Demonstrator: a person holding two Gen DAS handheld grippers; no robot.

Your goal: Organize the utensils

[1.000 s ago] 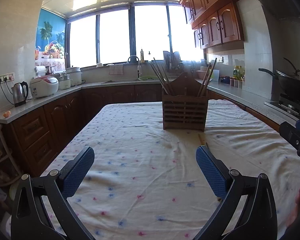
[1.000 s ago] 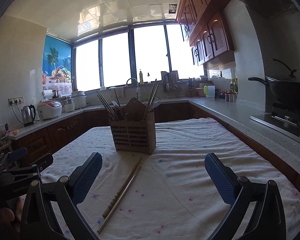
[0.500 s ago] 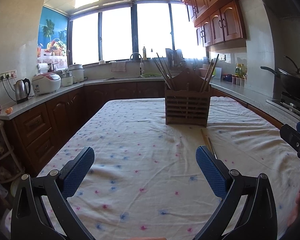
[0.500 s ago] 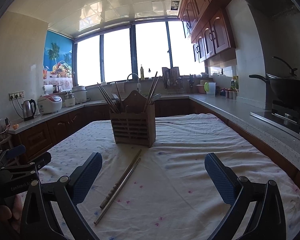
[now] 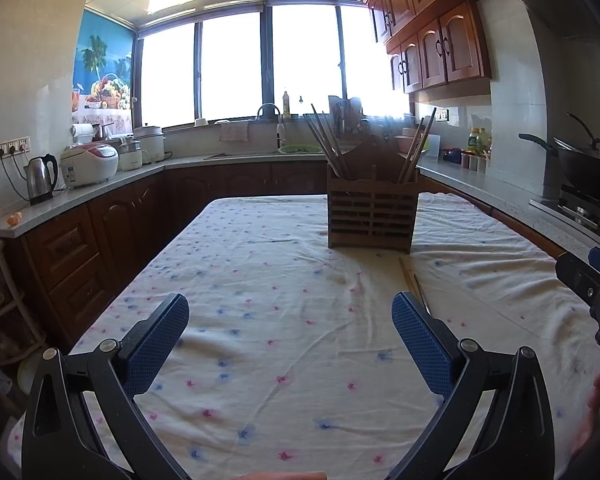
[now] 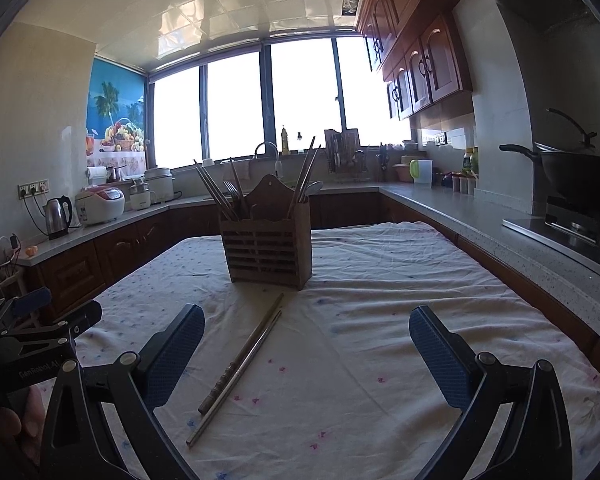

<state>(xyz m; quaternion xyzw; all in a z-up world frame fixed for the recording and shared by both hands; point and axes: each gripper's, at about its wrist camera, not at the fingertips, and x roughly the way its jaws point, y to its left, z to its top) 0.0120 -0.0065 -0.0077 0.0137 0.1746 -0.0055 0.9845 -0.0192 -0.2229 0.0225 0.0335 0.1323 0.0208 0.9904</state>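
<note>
A wooden slatted utensil holder (image 5: 371, 212) (image 6: 267, 246) stands upright mid-table with chopsticks, a fork and a spoon sticking out of it. Two chopsticks (image 6: 240, 364) lie side by side on the cloth in front of it, one wooden and one metal; in the left wrist view only their far ends (image 5: 414, 284) show past the right finger. My left gripper (image 5: 290, 334) is open and holds nothing. My right gripper (image 6: 306, 346) is open too, hovering low over the cloth with the chopsticks just inside its left finger (image 6: 176, 354).
The table carries a white cloth (image 5: 284, 312) with pink and blue dots. Counters ring the room: kettle (image 5: 40, 178) and rice cooker (image 5: 89, 164) at left, sink (image 5: 268, 148) at back, a wok on the stove (image 5: 584, 168) at right. A hand (image 6: 8, 428) holds the left tool.
Both views have tilted upward and backed off a little, so the holder sits lower and closer in frame. The chopsticks have not moved. Both grippers stay open.
</note>
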